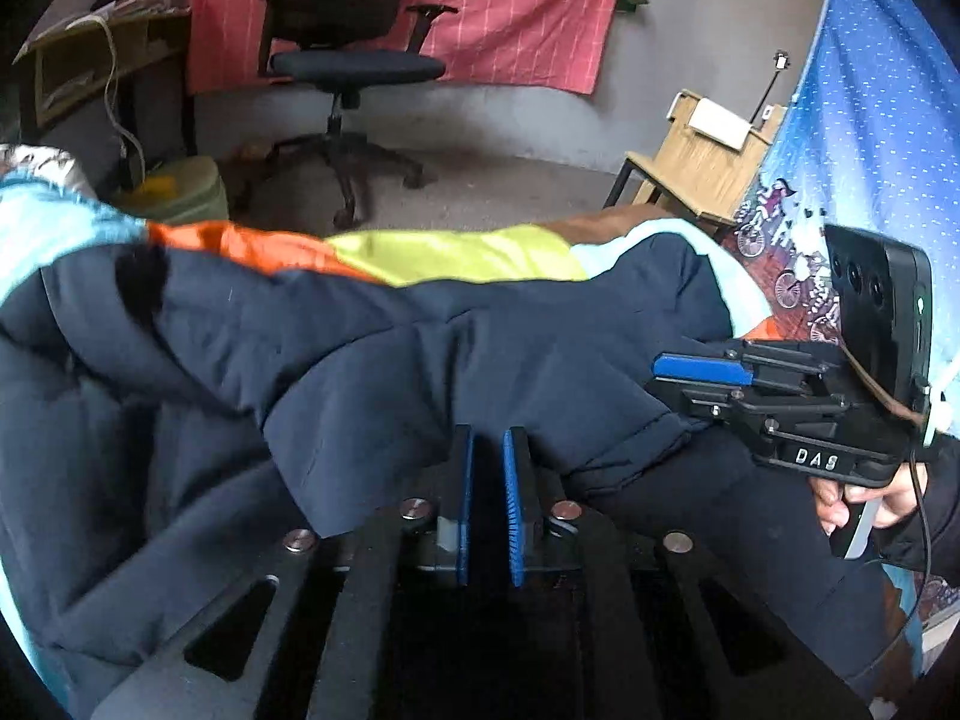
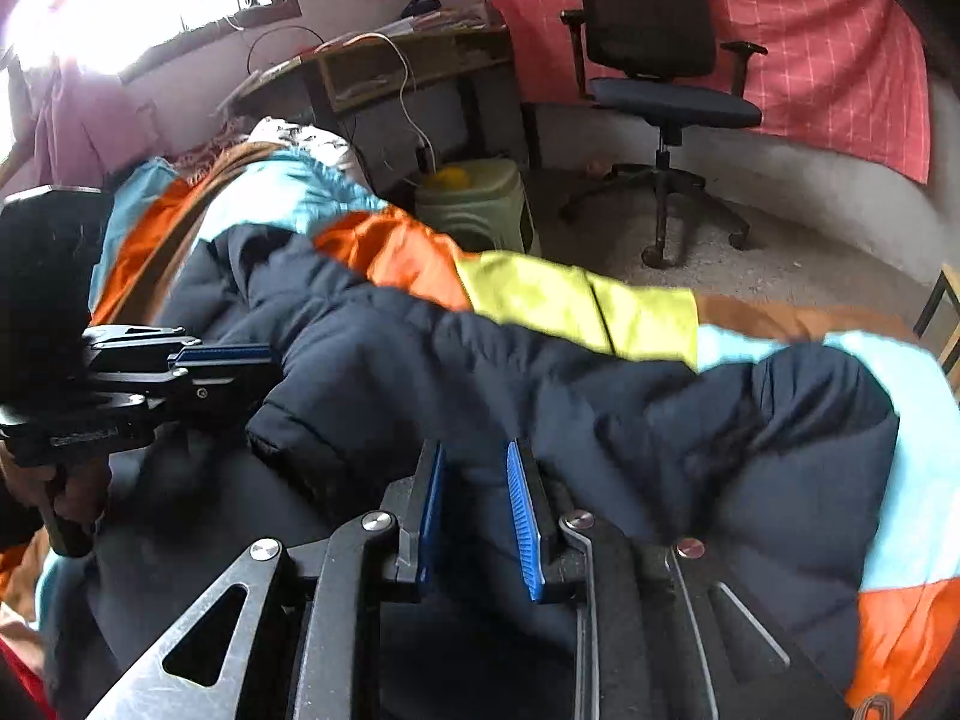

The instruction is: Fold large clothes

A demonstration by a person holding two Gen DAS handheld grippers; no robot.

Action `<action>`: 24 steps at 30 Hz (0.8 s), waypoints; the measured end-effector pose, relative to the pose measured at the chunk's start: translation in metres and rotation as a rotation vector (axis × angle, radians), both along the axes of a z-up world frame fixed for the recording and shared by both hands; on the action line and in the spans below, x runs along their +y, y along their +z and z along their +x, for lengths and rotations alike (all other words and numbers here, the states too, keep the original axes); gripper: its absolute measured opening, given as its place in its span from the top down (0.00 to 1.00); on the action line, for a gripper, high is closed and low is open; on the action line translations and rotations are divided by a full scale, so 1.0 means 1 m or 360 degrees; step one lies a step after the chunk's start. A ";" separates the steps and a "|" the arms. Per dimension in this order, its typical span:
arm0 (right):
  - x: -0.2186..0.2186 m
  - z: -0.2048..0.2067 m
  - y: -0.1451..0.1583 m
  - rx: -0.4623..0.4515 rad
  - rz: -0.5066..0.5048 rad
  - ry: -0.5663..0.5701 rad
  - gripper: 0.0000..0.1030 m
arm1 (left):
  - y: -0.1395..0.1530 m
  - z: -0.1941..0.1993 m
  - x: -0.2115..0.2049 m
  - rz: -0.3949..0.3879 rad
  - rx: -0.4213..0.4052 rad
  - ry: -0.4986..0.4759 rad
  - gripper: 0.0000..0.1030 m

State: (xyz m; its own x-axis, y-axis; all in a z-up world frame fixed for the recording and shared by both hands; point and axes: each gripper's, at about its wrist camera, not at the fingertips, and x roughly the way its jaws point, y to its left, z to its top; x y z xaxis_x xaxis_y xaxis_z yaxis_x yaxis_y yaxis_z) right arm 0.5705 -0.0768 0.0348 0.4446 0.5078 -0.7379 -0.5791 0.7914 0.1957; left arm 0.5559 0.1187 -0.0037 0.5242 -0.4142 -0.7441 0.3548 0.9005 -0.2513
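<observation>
"DAS" is printed on the right gripper [image 1: 699, 369] at 3 o'clock – jaws slightly apart; left gripper [image 1: 487, 483] closed; both over the jacket [image 1: 420, 348].

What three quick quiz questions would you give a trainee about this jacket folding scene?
1. True or false: the office chair is red.
2. The puffy jacket is: A navy, B white, C green.
3. Which wrist view shows the bright window?
Key: 1 false, it is black; 2 A; 3 the right wrist view.
</observation>
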 end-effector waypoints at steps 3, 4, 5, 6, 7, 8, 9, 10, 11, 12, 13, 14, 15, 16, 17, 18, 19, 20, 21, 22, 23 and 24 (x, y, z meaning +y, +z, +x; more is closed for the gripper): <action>0.006 0.002 -0.017 -0.0023 -0.0053 -0.0009 0.80 | -0.009 0.002 -0.006 0.0053 0.0005 0.0023 0.95; 0.007 0.004 -0.018 -0.0019 -0.0058 -0.0016 0.80 | -0.004 0.001 -0.004 0.0044 -0.0013 0.0043 0.95; 0.005 0.004 -0.014 -0.0025 -0.0045 -0.0025 0.80 | 0.004 -0.005 -0.001 0.0020 -0.0054 0.0061 0.95; 0.000 0.002 -0.007 -0.0038 -0.0005 -0.0037 0.80 | 0.009 -0.015 0.004 0.0002 -0.0110 0.0066 0.95; -0.009 -0.001 0.001 -0.0056 0.0040 -0.0061 0.80 | 0.015 -0.025 0.010 0.0007 -0.0179 0.0081 0.95; -0.020 -0.004 0.009 -0.0083 0.0067 -0.0095 0.80 | 0.016 -0.033 0.018 0.0016 -0.0212 0.0106 0.95; -0.031 -0.007 0.015 -0.0120 0.0078 -0.0139 0.80 | 0.011 -0.036 0.024 0.0005 -0.0199 0.0119 0.95; -0.043 -0.009 0.018 -0.0143 0.0079 -0.0198 0.80 | 0.005 -0.037 0.030 -0.0009 -0.0153 0.0131 0.95; -0.051 -0.007 0.015 -0.0120 0.0072 -0.0222 0.80 | -0.003 -0.037 0.034 -0.0008 -0.0104 0.0144 0.95; -0.056 -0.003 0.010 -0.0088 0.0052 -0.0237 0.80 | -0.005 -0.037 0.034 -0.0005 -0.0091 0.0147 0.95; -0.060 0.000 0.000 -0.0039 0.0036 -0.0263 0.78 | -0.006 -0.037 0.031 0.0000 -0.0088 0.0153 0.95; -0.062 0.003 -0.009 0.0013 0.0048 -0.0268 0.77 | -0.007 -0.037 0.027 0.0027 -0.0094 0.0159 0.95; -0.062 0.005 -0.017 0.0064 0.0055 -0.0267 0.77 | -0.008 -0.037 0.023 0.0062 -0.0103 0.0160 0.95; -0.060 0.007 -0.024 0.0076 0.0038 -0.0270 0.77 | -0.010 -0.038 0.018 0.0112 -0.0119 0.0158 0.95; -0.056 0.007 -0.027 0.0067 0.0012 -0.0270 0.77 | -0.011 -0.039 0.016 0.0125 -0.0125 0.0161 0.95; -0.054 0.006 -0.026 0.0059 -0.0009 -0.0271 0.77 | -0.009 -0.040 0.017 0.0105 -0.0125 0.0174 0.95; -0.053 0.005 -0.022 0.0047 -0.0025 -0.0274 0.77 | -0.008 -0.041 0.018 0.0073 -0.0121 0.0191 0.95; -0.054 0.004 -0.018 0.0042 -0.0019 -0.0278 0.77 | -0.003 -0.046 0.022 0.0017 -0.0108 0.0218 0.95; -0.057 0.001 -0.012 0.0040 0.0006 -0.0294 0.77 | 0.001 -0.047 0.024 -0.0009 -0.0102 0.0239 0.94; -0.060 -0.001 -0.008 0.0038 0.0024 -0.0308 0.77 | 0.006 -0.052 0.028 -0.0029 -0.0107 0.0268 0.89; -0.063 -0.006 -0.001 0.0024 0.0043 -0.0318 0.77 | 0.015 -0.059 0.030 -0.0039 -0.0134 0.0295 0.82; -0.064 -0.011 0.004 -0.0001 0.0052 -0.0326 0.77 | 0.025 -0.065 0.030 -0.0044 -0.0173 0.0317 0.64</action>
State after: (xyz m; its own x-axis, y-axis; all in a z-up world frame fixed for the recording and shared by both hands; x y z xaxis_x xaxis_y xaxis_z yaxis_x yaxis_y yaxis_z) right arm 0.5596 -0.1407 0.0391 0.5413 0.4304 -0.7223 -0.4069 0.8859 0.2229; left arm 0.4907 0.1491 0.0211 0.6744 -0.3136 -0.6684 0.1968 0.9489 -0.2467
